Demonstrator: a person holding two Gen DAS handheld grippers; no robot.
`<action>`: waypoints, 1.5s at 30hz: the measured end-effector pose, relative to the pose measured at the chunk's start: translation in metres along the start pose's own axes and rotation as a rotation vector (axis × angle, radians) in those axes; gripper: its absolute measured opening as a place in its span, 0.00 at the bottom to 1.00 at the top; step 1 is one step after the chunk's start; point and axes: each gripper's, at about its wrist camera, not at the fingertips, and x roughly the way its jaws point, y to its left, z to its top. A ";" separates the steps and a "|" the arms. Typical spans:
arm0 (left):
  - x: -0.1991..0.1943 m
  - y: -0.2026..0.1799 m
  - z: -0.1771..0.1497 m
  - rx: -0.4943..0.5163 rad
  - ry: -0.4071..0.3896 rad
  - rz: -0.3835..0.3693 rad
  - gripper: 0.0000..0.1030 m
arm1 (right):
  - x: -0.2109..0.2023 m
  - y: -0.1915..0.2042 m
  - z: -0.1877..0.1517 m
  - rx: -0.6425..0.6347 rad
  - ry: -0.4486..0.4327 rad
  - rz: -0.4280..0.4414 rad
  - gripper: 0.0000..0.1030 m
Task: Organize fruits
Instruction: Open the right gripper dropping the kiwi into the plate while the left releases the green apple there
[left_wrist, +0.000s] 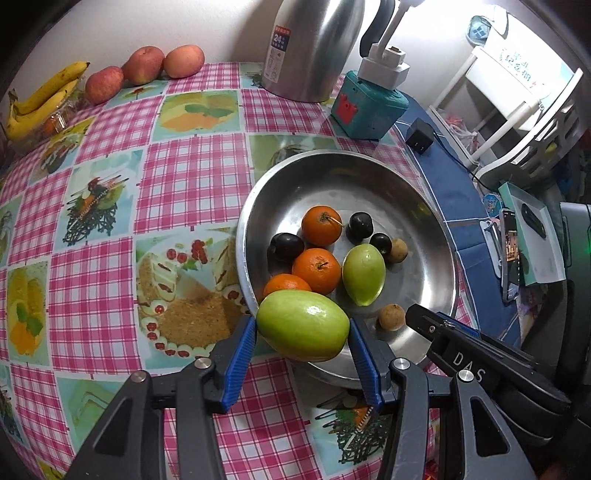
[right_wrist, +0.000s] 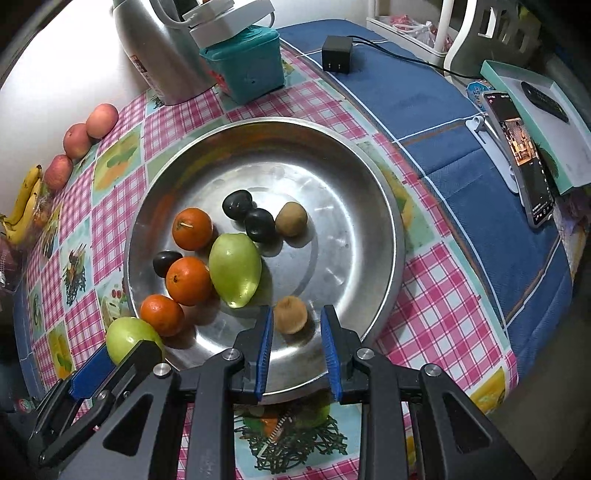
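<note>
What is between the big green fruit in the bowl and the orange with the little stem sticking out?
Nothing: in the right wrist view the green fruit and the stemmed orange have only bare bowl between them.

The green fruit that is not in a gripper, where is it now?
In both wrist views the loose green fruit lies inside the metal bowl, left of centre, touching an orange on its left, with dark plums just beyond it.
</note>
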 end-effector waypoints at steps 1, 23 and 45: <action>0.001 0.000 0.000 -0.005 0.002 -0.001 0.53 | 0.000 0.000 0.000 0.001 0.001 0.000 0.27; -0.003 0.023 -0.002 -0.067 -0.007 0.069 0.62 | 0.002 0.003 0.001 -0.018 0.011 0.004 0.27; -0.012 0.097 -0.006 -0.161 -0.037 0.367 1.00 | 0.004 0.046 -0.010 -0.196 -0.015 0.103 0.41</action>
